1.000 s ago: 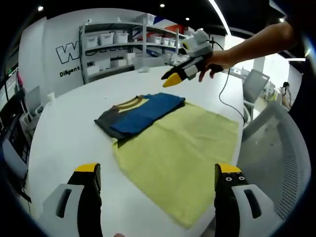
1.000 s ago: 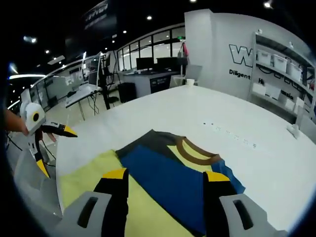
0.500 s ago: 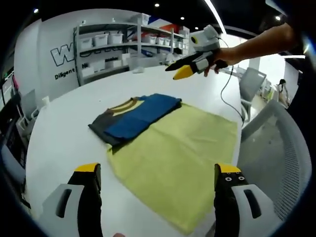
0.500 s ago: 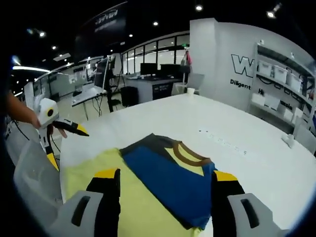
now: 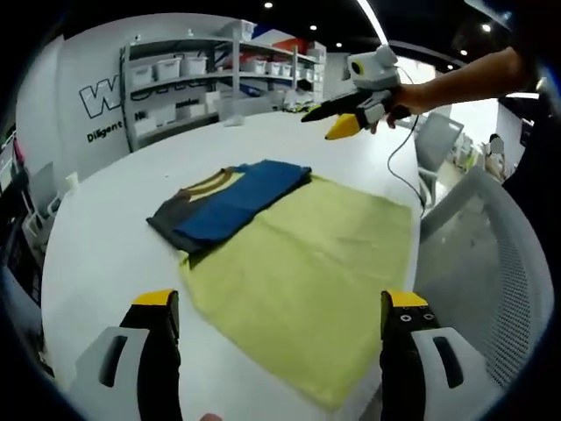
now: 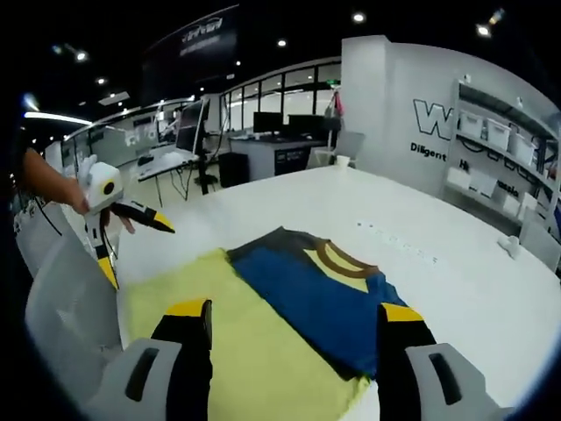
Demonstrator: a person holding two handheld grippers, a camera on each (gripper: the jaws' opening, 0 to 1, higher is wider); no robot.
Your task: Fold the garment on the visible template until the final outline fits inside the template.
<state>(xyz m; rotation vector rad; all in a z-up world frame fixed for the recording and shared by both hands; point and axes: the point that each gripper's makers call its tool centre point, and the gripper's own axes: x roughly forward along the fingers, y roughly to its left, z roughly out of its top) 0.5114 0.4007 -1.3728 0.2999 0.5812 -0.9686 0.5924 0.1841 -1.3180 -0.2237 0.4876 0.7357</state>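
Yellow cloth, the template (image 5: 307,281), lies flat on the white worktop (image 5: 105,237) in the left gripper view, and its near corner reaches almost to the worktop's edge. The folded garment (image 5: 228,203), blue and dark grey with a brown and yellow neck band, lies on the far corner of the template, and its grey part hangs over the cloth's edge onto the bare worktop. There is lots of bare worktop to the left of the garment and behind it. The left gripper (image 5: 280,303) has its jaws spread wide, holding nothing, above the near part of the template. The right gripper (image 5: 337,118), held in a hand (image 5: 394,98), is up in the air past the far side of the template, and it has nothing in it. A grey chair (image 5: 491,272) stands close by the worktop's right edge. On the far wall are shelves (image 5: 210,74) with white boxes, a big white "W" and small words starting "Dil". In the right gripper view, the right gripper (image 6: 294,311) has its jaws wide apart over the garment (image 6: 320,294) and the template (image 6: 237,351). The left gripper (image 6: 123,230) hangs off the template's left side, jaws apart. The worktop (image 6: 421,237) is bare beyond the garment. The wall shows the "W" and "Diligent".
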